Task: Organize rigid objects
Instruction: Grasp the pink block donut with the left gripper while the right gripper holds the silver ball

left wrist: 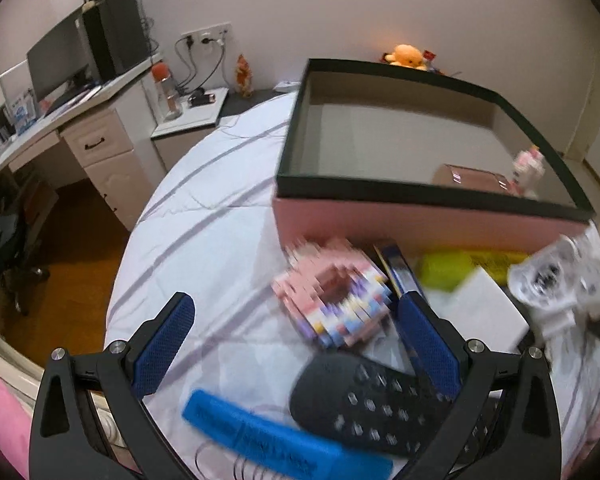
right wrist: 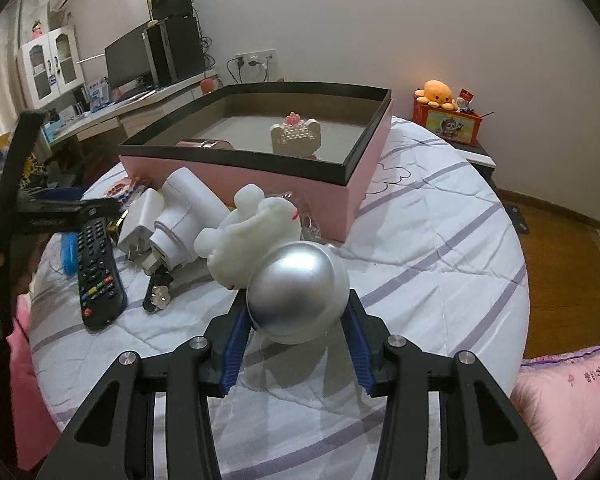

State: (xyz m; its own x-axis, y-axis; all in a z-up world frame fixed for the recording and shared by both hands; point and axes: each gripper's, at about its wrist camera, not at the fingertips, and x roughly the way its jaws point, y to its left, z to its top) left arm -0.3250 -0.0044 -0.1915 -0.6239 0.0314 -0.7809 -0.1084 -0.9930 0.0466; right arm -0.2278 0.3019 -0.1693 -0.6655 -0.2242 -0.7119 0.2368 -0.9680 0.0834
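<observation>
A pink box with a black rim (left wrist: pixel 420 216) (right wrist: pixel 352 184) stands open on the bed; a white and pink brick figure (right wrist: pixel 296 136) and a small brown box (left wrist: pixel 472 178) lie in it. My right gripper (right wrist: pixel 298 316) is shut on a silver and white astronaut figure (right wrist: pixel 296 292), held above the sheet in front of the box. My left gripper (left wrist: pixel 296 332) is open and empty above a pink brick ring (left wrist: pixel 336 296), a black remote (left wrist: pixel 376 400) and a blue comb (left wrist: pixel 284 436). The remote also shows in the right wrist view (right wrist: pixel 98 268).
A white charger (right wrist: pixel 140 224), a white cylinder device (right wrist: pixel 192 216), a yellow-green object (left wrist: pixel 448 270) and a white block (left wrist: pixel 488 312) lie in front of the box. A desk with monitor (left wrist: pixel 60 64) stands to the left, a nightstand with an orange plush (right wrist: pixel 438 92) behind.
</observation>
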